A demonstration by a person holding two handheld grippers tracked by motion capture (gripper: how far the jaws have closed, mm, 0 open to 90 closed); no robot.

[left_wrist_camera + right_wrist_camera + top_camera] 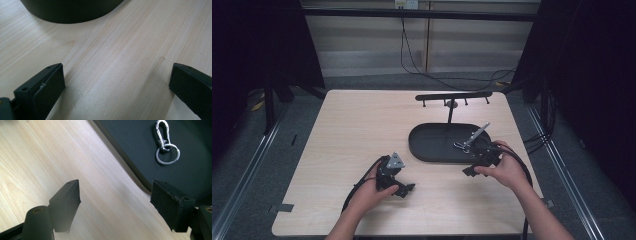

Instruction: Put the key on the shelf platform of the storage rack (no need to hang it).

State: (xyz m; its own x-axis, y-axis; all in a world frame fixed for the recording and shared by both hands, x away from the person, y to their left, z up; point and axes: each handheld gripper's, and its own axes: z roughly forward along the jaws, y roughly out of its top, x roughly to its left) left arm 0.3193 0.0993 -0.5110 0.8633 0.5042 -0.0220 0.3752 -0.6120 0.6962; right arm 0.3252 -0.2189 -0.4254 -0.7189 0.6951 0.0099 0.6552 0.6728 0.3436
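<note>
I am looking down on a pale wooden table point(362, 130). Right of centre in the high view sits a black oval tray base point(432, 145), with a thin upright post carrying a black crossbar with small hooks point(453, 96) toward the top of the frame.

A silver metal snap clip with a key ring point(463, 144) lies on the tray's right part. In the right gripper view it sits at the upper right point(165, 142), flat on the dark surface, clip end pointing up the frame and ring below it.

My right gripper point(479, 159), at the tray's lower right edge, has its jaws spread wide and empty, just short of the clip and not touching it. My left gripper point(398, 184), lower centre of the high view, rests over bare wood, also spread apart and holding nothing; its own view shows the tray's edge point(72, 15) along the top.

I judge this to be the approach step, before any grasp. Next I would need to carry the right gripper forward over the tray rim, lower it so the jaws straddle the clip, and close. It lies flat and thin, so it could slip.
</note>
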